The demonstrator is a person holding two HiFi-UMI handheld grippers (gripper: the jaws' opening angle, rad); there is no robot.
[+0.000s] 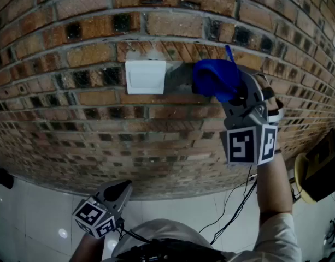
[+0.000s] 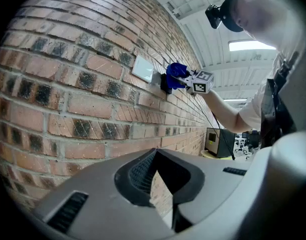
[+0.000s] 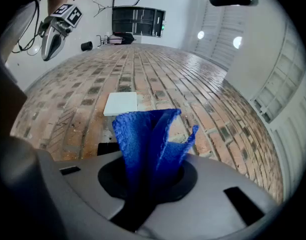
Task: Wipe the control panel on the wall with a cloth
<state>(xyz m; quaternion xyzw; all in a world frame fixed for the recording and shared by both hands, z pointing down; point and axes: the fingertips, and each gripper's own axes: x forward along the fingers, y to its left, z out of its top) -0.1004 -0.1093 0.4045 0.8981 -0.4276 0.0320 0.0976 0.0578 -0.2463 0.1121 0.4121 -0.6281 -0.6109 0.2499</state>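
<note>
Nearest, at the lower left of the head view: left gripper (image 1: 122, 189), hanging low by the body, jaws drawn together with nothing between them, well apart from the work. Plays no part at this moment.

Further up, right of centre: right gripper (image 1: 233, 94) held up toward the wall, jaws clamped on a bunched blue cloth (image 1: 213, 78). Shows in the right gripper view as 2 or 3 upright folds fanning out past the jaw tips and filling the middle of the frame.

Beyond the cloth: white control panel (image 1: 145, 76), square and plain, mounted on the brick wall (image 1: 156, 135), just left of centre in the upper half. Lies just beside the cloth, to its left, with a grey patch of wall between. Cannot tell whether the cloth touches the bricks yet.

Judged as the approach step: cloth gripped and at panel height, wiping not yet begun. Next move calls for shifting left onto the panel face and pressing the loose folds flat against it. Then calls for stroking across with light, even pressure, keeping the hard jaw tips off the plastic.
</note>
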